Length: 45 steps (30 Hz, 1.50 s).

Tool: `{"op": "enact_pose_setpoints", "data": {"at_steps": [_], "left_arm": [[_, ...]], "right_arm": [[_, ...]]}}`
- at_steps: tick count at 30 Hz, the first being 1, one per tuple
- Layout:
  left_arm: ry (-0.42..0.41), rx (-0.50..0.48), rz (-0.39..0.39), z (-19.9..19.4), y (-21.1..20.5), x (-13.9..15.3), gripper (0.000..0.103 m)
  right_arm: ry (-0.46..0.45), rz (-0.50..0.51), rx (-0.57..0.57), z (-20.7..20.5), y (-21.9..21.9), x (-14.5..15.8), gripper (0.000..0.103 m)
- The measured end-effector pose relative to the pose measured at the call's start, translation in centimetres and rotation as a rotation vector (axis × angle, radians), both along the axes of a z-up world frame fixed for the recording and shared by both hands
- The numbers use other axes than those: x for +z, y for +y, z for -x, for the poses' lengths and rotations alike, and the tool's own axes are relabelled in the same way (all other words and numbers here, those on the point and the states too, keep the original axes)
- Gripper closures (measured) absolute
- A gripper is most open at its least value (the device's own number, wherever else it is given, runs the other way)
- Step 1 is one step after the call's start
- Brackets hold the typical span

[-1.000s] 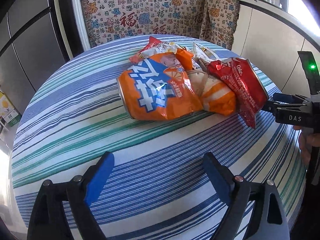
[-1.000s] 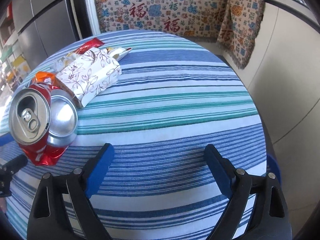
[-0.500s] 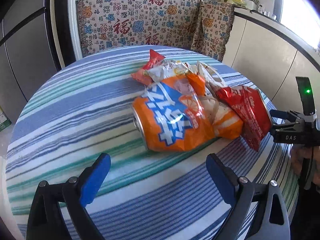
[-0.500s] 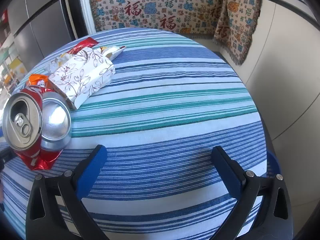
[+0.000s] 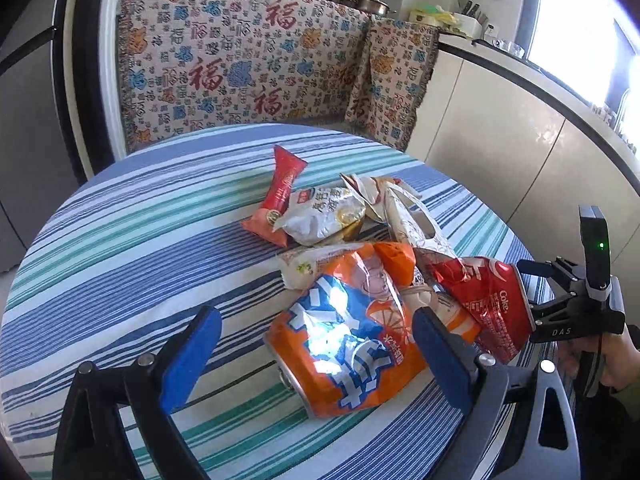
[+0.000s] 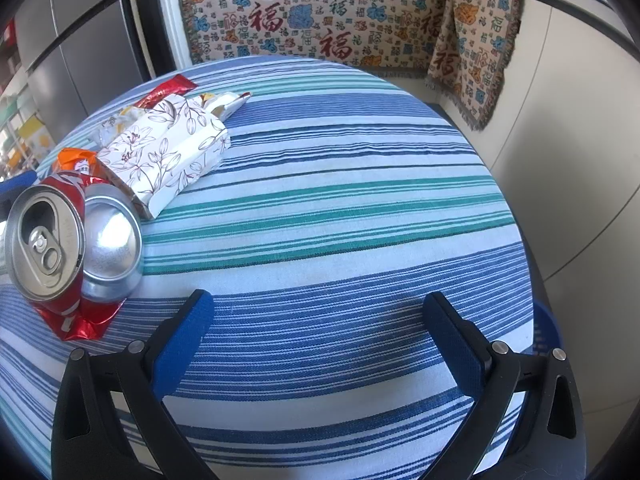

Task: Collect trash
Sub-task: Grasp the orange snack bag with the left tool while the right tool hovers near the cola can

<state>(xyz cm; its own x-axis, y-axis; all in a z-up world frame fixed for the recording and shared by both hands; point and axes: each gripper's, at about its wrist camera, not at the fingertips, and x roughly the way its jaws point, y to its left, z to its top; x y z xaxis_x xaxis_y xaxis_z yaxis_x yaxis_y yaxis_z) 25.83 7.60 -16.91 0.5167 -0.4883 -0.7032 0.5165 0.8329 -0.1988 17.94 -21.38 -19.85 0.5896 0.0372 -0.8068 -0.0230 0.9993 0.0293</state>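
Observation:
A pile of trash lies on the round striped table (image 5: pixel 120 248): a crushed orange can (image 5: pixel 344 340), a crushed red Coke can (image 5: pixel 488 304), a floral carton (image 5: pixel 416 224), a white snack bag (image 5: pixel 324 216) and a red wrapper (image 5: pixel 280 196). My left gripper (image 5: pixel 316 356) is open, its blue pads either side of the orange can's near end. My right gripper (image 6: pixel 320 344) is open and empty over bare cloth, right of the Coke can (image 6: pixel 60 248) and the floral carton (image 6: pixel 168 156). The right gripper also shows in the left wrist view (image 5: pixel 560 300), beside the Coke can.
A patterned cloth (image 5: pixel 248 64) hangs over a bench behind the table. A white counter (image 5: pixel 520 120) with pots runs along the right. Grey cabinet doors (image 6: pixel 80 40) stand at the left. A blue bin rim (image 6: pixel 548 332) shows beyond the table's right edge.
My left gripper has moved forward and right, so the orange can now sits between its pads. The right gripper has shifted slightly, still open.

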Motion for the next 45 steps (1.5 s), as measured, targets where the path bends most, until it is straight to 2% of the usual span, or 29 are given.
{"op": "enact_pose_setpoints", "data": {"at_steps": [2,4,6,8,13,17,20,25,28,33,35,37,42,45], "left_arm": [[0.027,-0.049,0.038,0.6,0.1,-0.4,0.006],[0.037,-0.062,0.057,1.4,0.6,-0.4,0.021],[0.060,-0.050,0.051,2.5,1.4,-0.7,0.045],[0.085,-0.049,0.060,4.1,2.3,-0.8,0.060],[0.082,-0.039,0.040,9.0,3.6,-0.7,0.059],[0.021,0.052,-0.026,10.9,3.5,-0.2,0.032],[-0.034,0.094,-0.075,11.8,1.7,0.3,0.031],[-0.162,0.176,-0.220,13.0,-4.1,0.0,0.031],[-0.158,0.250,-0.198,12.4,-6.0,-0.5,0.031],[-0.167,0.384,-0.270,9.6,-7.3,-0.7,0.031],[-0.146,0.441,-0.316,8.2,-6.9,-1.1,0.031],[-0.110,0.473,-0.310,7.6,-5.4,-1.3,0.029],[-0.062,0.582,-0.325,7.7,1.0,-1.4,0.029],[-0.020,0.633,-0.308,8.0,5.4,-1.7,0.030]], "right_arm": [[0.000,0.000,0.000,0.0,0.0,0.0,0.001],[0.000,0.000,0.000,0.0,0.0,0.0,0.001],[0.000,0.000,0.000,0.0,0.0,0.0,0.001],[0.000,0.000,0.000,0.0,0.0,0.0,0.001],[0.000,-0.001,0.000,0.0,-0.1,0.0,0.001],[0.000,-0.001,0.000,0.0,-0.1,0.0,0.001],[0.000,-0.001,0.000,0.0,-0.1,0.0,0.001],[0.000,-0.001,0.001,0.0,-0.2,0.0,0.001],[-0.001,-0.001,0.001,0.0,-0.2,0.0,0.001],[-0.001,-0.001,0.001,0.0,-0.2,-0.1,0.001],[0.000,-0.002,0.001,0.0,-0.2,0.0,0.001],[-0.001,-0.002,0.001,0.0,-0.2,-0.1,0.001],[-0.001,-0.002,0.001,0.0,-0.3,-0.1,0.001],[-0.001,-0.002,0.001,0.0,-0.3,-0.1,0.001]]}}
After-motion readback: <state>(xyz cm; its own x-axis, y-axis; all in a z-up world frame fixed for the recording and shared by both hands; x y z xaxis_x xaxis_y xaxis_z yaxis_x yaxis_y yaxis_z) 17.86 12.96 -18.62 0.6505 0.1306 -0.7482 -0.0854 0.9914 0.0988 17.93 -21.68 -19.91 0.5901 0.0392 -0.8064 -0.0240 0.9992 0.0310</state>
